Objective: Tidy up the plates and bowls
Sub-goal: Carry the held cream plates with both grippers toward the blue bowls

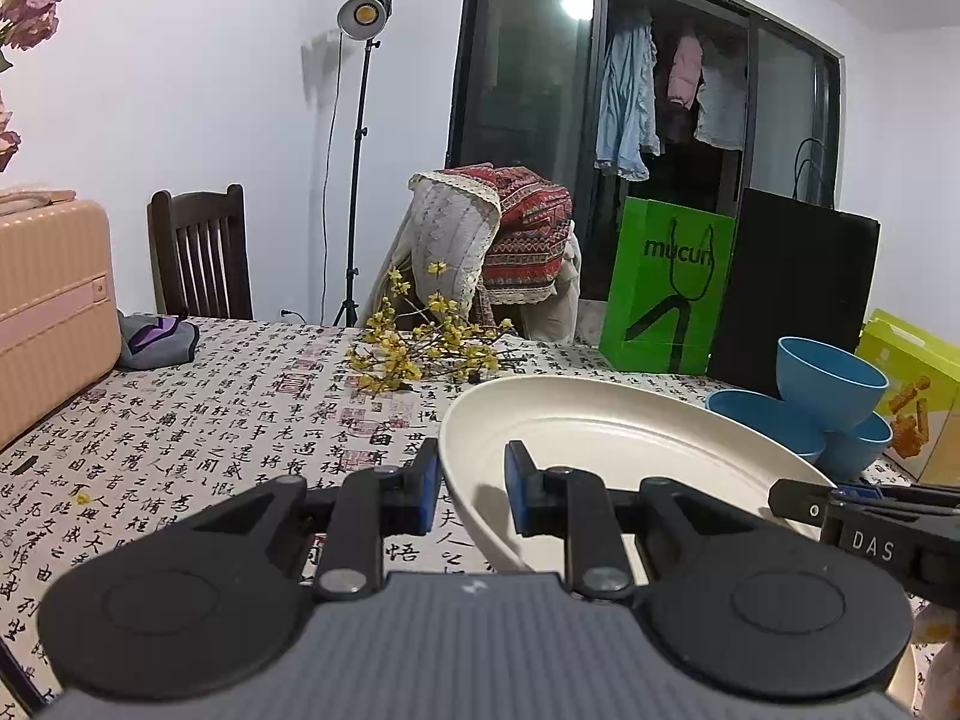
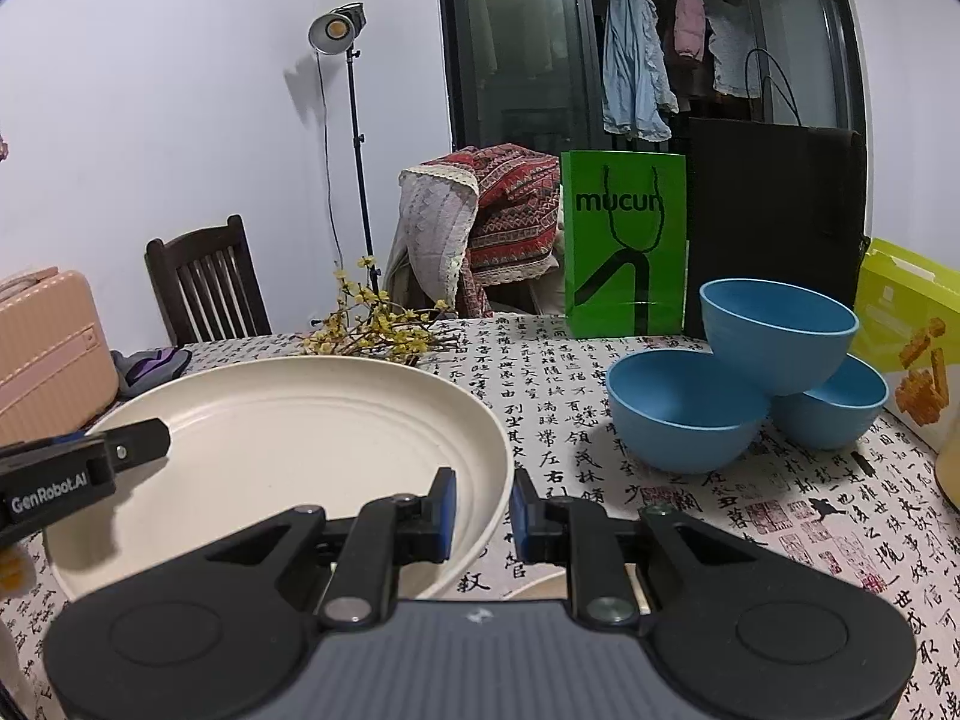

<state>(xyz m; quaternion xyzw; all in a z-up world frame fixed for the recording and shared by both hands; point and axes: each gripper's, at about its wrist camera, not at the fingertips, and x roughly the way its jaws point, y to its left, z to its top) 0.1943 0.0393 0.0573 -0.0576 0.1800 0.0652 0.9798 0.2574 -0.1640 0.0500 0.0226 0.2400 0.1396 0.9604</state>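
**Item: cream plate, held at both rims**

We list one wide, round, cream-coloured shallow plate (image 2: 288, 420) with faint concentric rings in its well, carried clear of the calligraphy-printed tabletop (image 2: 690, 516). Our left gripper (image 1: 467, 483) has its jaws drawn narrow across the plate's left rim, one blue pad outside the edge and one inside. Our right gripper (image 2: 483, 510) does the same on the right rim. Both pinch the plate.

We judge the plate stiff, light and matte, probably a moulded fibre or plastic ware; it looks unlikely to shatter but smooth enough to slip from a thin edge pinch if tilted. The rim is the only place that offers a hold, and two opposite points keep it level.

Also on the tabletop, to the right: three round, sky-blue, smooth-walled bowls (image 2: 684, 408), two set side by side, the third perched tilted across them. That perch looks unsteady; we would take each by its lip. The pale edge of another dish shows under the right gripper.
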